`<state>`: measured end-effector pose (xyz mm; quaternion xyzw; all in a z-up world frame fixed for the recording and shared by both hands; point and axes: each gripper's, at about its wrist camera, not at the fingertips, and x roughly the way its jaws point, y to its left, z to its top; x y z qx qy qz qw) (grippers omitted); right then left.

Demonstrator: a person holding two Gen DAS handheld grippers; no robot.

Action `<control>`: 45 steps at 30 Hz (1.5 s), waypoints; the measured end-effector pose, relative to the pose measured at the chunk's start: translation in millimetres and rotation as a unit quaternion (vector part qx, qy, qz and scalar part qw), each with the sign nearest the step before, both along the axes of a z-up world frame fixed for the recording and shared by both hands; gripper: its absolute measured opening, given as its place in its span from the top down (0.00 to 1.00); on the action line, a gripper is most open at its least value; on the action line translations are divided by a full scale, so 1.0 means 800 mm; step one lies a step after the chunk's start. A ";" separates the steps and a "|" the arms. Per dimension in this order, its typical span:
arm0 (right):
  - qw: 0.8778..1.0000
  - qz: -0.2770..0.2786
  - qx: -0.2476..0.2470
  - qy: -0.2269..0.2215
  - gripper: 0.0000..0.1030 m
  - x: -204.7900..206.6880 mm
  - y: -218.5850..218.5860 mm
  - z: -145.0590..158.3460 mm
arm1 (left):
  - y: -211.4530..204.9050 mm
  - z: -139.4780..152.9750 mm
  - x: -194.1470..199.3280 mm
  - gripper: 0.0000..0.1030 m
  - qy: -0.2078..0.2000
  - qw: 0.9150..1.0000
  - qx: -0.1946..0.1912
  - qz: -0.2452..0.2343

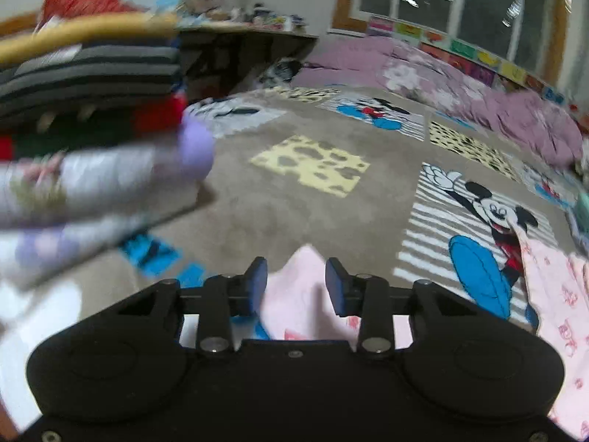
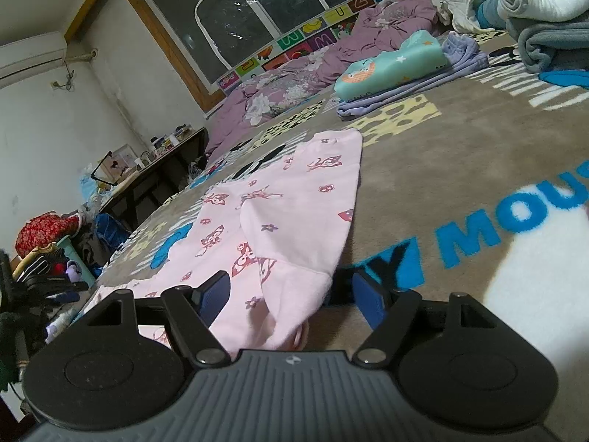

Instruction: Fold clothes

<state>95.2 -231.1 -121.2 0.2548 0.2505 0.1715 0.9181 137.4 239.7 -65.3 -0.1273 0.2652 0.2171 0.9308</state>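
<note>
Between spread fingers (image 2: 215, 291), pink garment (image 2: 294, 199)

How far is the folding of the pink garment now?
Done: a stack of folded clothes stands to the left. In hand: both grippers, left gripper and right gripper, have open jaws around edges of the pink garment, not yet clamped. Left: the garment lies mostly spread on the blanket, so its folding remains.
</note>
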 end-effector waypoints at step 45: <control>0.993 -0.001 0.025 0.117 0.37 0.276 -0.072 0.019 | -0.175 -0.044 0.033 0.30 -0.033 0.954 -0.174 -0.242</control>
